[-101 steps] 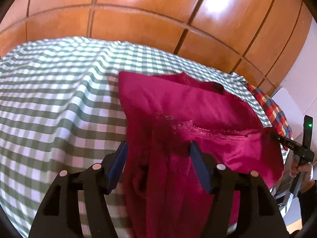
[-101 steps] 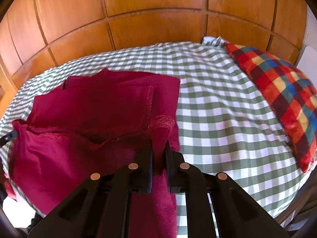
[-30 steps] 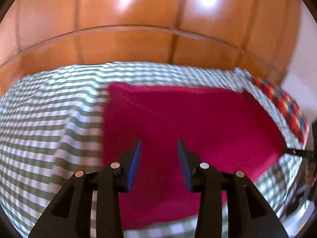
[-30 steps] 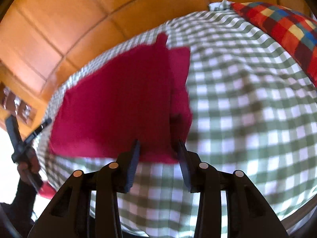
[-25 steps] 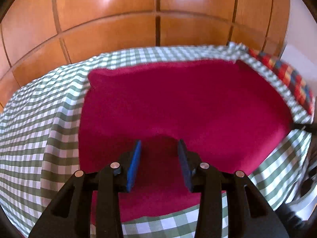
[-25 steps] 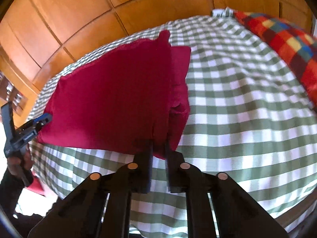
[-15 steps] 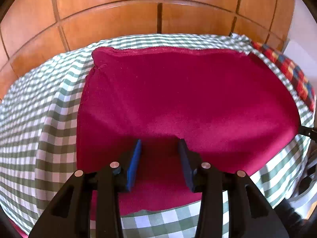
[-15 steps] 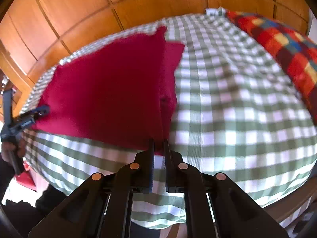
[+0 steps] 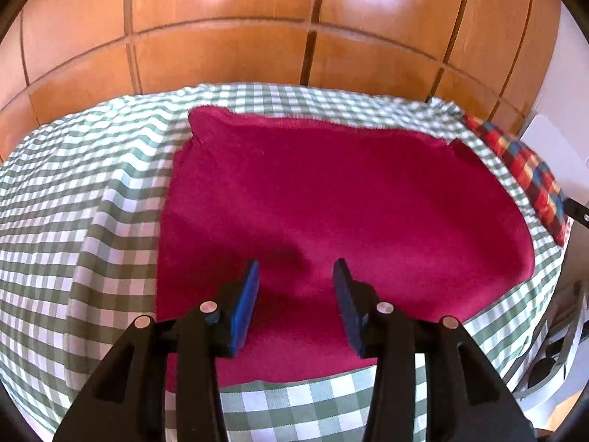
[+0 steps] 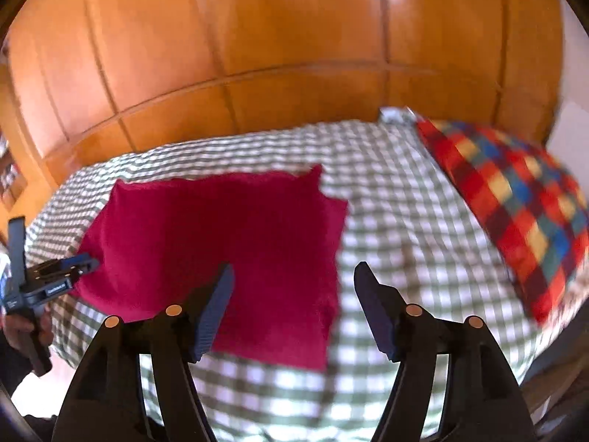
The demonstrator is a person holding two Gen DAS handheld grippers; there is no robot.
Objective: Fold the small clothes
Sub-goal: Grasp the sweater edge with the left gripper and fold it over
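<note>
Right wrist: cloth (image 10: 228,243) prob. below claw (image 10: 292,276)

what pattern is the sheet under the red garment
Green-and-white check on the sheet, clearest in the left wrist view.

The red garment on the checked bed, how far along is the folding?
Done: the red garment lies flat as a folded rectangle on the checked cover. In hand: nothing; the right tool is opening, empty, and the left tool is open above it. Left: perhaps another fold.
</note>
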